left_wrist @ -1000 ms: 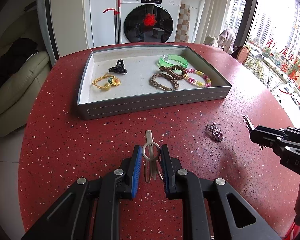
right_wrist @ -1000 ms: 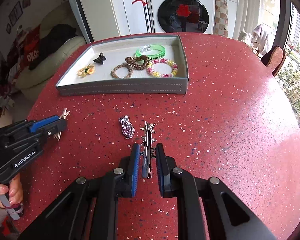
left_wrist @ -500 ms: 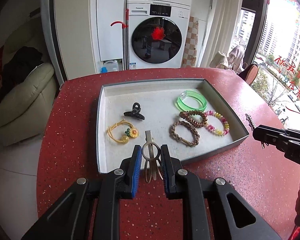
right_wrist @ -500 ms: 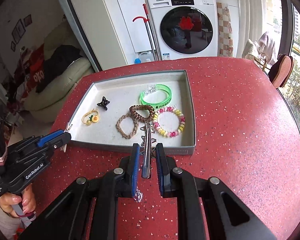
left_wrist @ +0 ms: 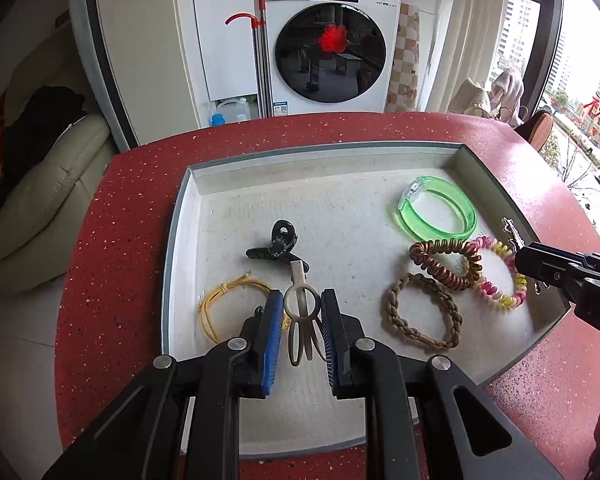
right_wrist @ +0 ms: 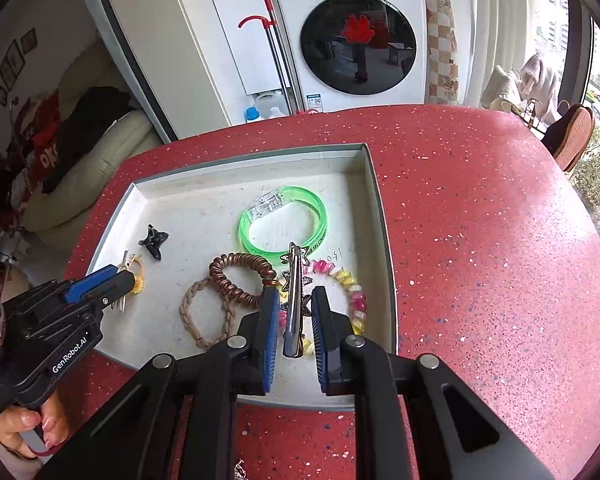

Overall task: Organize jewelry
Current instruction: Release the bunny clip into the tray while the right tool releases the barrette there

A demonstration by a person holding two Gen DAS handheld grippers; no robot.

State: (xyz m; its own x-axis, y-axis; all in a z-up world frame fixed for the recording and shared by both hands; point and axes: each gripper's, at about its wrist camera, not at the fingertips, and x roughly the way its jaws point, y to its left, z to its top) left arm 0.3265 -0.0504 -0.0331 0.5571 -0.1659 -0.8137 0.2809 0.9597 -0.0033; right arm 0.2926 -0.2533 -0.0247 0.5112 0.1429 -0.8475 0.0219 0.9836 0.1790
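Two clips held over the tray

The left gripper (left_wrist: 300, 312) has its fingers closed on a beige hair clip (left_wrist: 300, 308), long way pointing ahead at the black claw clip (left_wrist: 278, 245). The right gripper (right_wrist: 295, 312) has its fingers closed on a silver star clip (right_wrist: 295, 292), also pointing ahead, over the pink and yellow coil band (right_wrist: 354, 300). Both hang above the grey tray (left_wrist: 180, 216) on the red desk (right_wrist: 480, 240); the tray floor lies straight below.

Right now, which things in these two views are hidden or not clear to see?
- Yellow cord bracelet: left wrist view, left gripper covers its charm.
- Pink-yellow coil bracelet: right wrist view, right gripper and star clip cover part.
- Item at bottom edge: cut off, unidentifiable.
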